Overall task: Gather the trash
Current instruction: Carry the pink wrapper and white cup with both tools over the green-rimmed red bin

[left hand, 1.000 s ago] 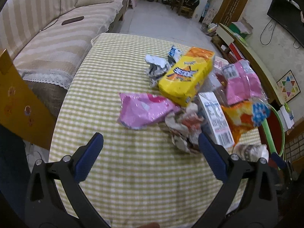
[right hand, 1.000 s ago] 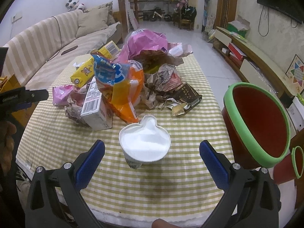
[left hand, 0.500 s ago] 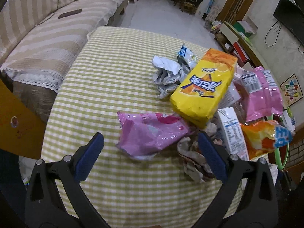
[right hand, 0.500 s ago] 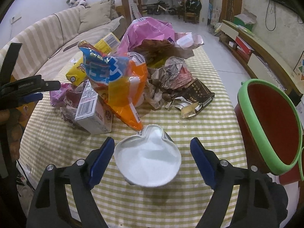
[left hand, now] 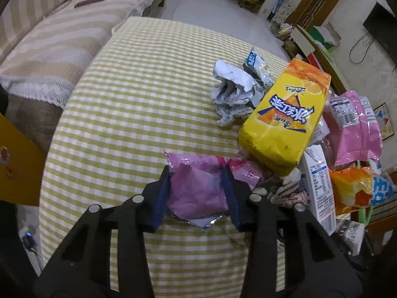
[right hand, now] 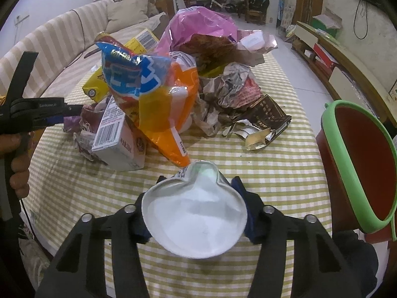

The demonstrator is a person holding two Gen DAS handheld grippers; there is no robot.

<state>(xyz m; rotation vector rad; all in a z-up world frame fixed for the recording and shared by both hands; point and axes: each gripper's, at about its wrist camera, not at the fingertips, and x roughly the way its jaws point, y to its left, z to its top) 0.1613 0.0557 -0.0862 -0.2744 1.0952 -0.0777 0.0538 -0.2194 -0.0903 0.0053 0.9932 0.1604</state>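
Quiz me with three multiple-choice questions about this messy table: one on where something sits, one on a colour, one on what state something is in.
1. Where is the red bin with the green rim?
A. On the sofa
B. Beside the table's right edge
C. Under the trash pile

2. What colour is the wrapper between the left gripper's jaws?
A. Pink
B. Green
C. Black

3. How does the white cup at the right gripper stand?
A. Crushed flat
B. Upside down
C. Upright, opening upward

Answers: 1 B, it stands off the tablecloth's right edge; 2 A, pink foil shows between the closing blue pads; 3 C, its open inside faces the camera as the jaws close on it.
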